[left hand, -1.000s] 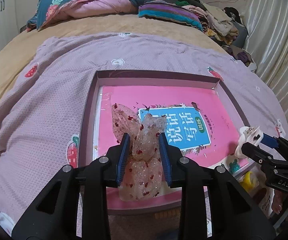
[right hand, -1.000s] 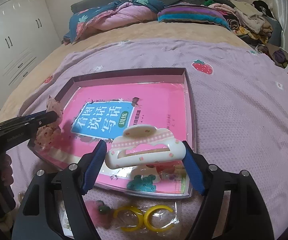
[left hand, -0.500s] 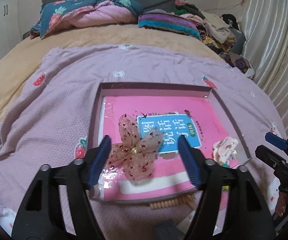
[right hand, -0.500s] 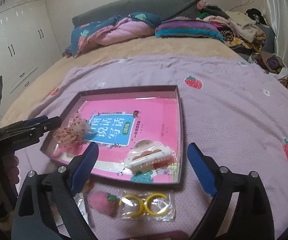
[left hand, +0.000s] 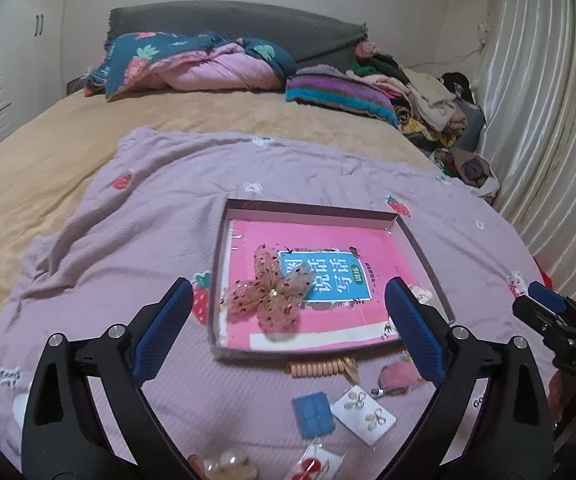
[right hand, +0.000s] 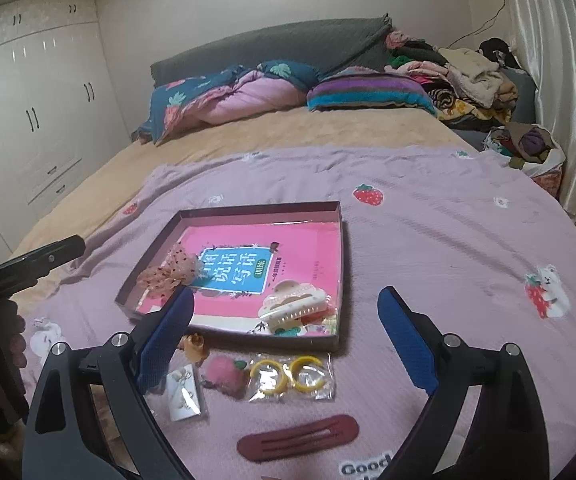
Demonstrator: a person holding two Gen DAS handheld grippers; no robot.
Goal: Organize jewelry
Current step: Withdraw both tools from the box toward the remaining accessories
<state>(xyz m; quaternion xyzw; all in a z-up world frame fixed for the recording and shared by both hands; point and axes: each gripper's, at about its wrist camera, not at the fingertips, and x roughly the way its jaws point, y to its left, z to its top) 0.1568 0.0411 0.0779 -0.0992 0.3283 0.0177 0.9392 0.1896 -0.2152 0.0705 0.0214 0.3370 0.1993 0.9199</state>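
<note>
Nearest me, my left hand-held gripper [left hand: 284, 330] stands released; its jaws have just been opening and nothing sits between them now. The right hand-held gripper [right hand: 286, 344] is likewise wide and empty, having let go a second ago. Loose pieces remain on the bed at six o'clock: the maroon hair clip [right hand: 297, 436], yellow hoops [right hand: 291, 372], pink pompom [right hand: 224, 374] and coiled hair tie [left hand: 317, 368]. Farther out, the tray [left hand: 311, 209] now holds the spotted bow [left hand: 268, 298] at its nine o'clock side and the cream claw clip [right hand: 293, 304] at its five o'clock corner. Two pieces are stowed, I judge; next comes another pickup.
</note>
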